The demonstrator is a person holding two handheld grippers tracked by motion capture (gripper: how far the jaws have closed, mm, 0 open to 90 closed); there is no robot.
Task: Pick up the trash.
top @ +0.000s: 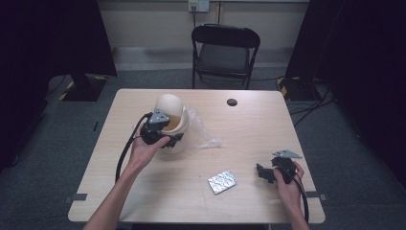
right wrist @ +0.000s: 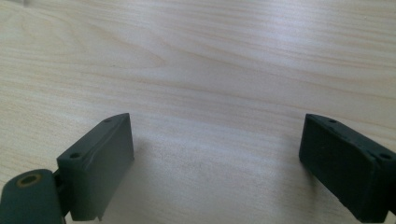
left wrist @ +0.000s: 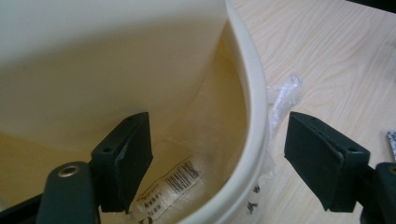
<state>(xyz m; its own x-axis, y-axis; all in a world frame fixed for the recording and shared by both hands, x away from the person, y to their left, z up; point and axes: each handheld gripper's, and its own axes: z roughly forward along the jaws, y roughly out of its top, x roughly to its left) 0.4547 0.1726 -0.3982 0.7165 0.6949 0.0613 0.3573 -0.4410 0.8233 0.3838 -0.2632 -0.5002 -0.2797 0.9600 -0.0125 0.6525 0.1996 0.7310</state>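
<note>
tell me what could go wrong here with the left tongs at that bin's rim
1. The left tongs straddle the cream bin rim, open; closing could tip the bin, whose lid is raised.
2. The plastic bag lies against the bin and may be pinched or dragged along.
3. The inner jaw may snag the barcoded liner inside.

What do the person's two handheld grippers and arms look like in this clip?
Both are black two-jaw tools: the left gripper and right gripper have flat rectangular jaw pads with small screw holes, a grey three-cornered plate on top, and a trailing black cable. The forearms are bare, with no sleeves or gloves visible.
</note>
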